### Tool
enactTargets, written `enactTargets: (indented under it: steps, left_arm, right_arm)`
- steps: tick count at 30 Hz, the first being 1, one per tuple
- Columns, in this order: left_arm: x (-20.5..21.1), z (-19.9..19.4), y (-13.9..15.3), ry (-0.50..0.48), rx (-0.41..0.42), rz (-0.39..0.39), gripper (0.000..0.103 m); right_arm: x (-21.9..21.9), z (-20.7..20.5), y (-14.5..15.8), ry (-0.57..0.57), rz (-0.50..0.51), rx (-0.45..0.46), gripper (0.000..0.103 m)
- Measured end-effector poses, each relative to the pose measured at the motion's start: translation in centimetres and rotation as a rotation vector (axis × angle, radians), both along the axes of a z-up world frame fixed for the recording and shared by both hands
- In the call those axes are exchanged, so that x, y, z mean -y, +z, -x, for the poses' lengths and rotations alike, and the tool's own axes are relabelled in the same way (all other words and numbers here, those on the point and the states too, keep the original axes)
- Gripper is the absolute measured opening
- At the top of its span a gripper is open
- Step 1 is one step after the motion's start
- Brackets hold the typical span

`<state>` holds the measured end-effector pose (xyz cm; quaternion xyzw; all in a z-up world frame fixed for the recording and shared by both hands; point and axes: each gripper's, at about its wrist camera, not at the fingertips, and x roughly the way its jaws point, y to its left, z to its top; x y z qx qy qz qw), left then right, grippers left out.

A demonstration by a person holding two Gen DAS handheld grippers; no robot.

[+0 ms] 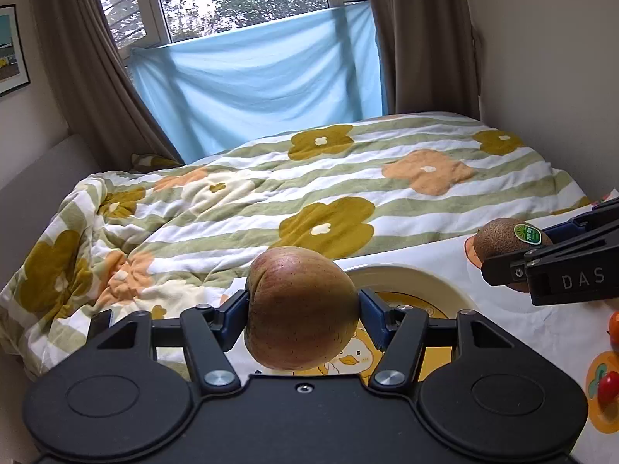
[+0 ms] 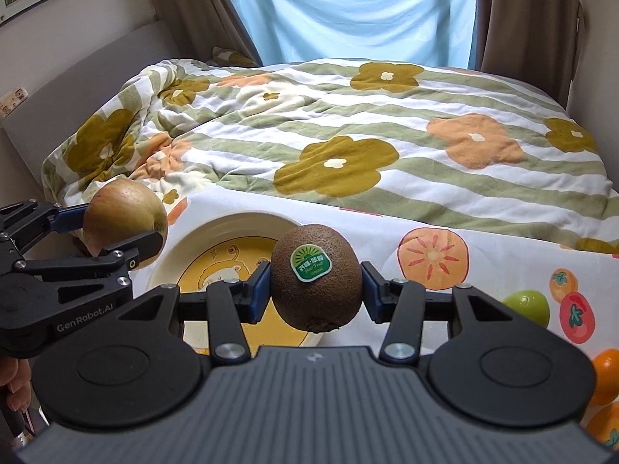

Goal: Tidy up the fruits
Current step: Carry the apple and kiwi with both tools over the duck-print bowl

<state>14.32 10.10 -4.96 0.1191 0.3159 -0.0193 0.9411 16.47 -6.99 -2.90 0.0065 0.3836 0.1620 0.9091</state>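
My left gripper (image 1: 303, 309) is shut on a red-brown apple (image 1: 301, 307), held in the air over the near left rim of a cream plate (image 1: 418, 282) with a yellow duck picture. In the right wrist view the same apple (image 2: 123, 216) hangs left of the plate (image 2: 216, 239). My right gripper (image 2: 315, 282) is shut on a brown kiwi (image 2: 316, 276) with a green sticker, above the plate's right side. From the left wrist view the kiwi (image 1: 506, 237) shows at the right, between the right gripper's black fingers (image 1: 541, 266).
The plate lies on a white cloth with fruit prints (image 2: 433, 259). A green fruit (image 2: 528, 305) and an orange (image 2: 605, 375) lie at the right; small red fruit (image 1: 607, 386) shows too. A flowered striped quilt (image 2: 348, 135) covers the bed behind. A hand (image 2: 15, 382) holds the left gripper.
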Motion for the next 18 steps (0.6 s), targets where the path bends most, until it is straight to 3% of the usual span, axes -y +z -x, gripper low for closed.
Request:
enactTargets:
  steps: [9, 18]
  left_arm:
    - [-0.1, -4.2, -4.8, -0.151, -0.080, -0.048, 0.065]
    - [1.3, -4.9, -7.1, -0.277, -0.078, -0.172, 0.065]
  right_arm:
    - [-2.1, -3.1, -2.3, -0.098, 0.021, -0.060, 0.063]
    - [-2.4, -4.0, -3.3, -0.171, 0.032, -0.094, 0.063]
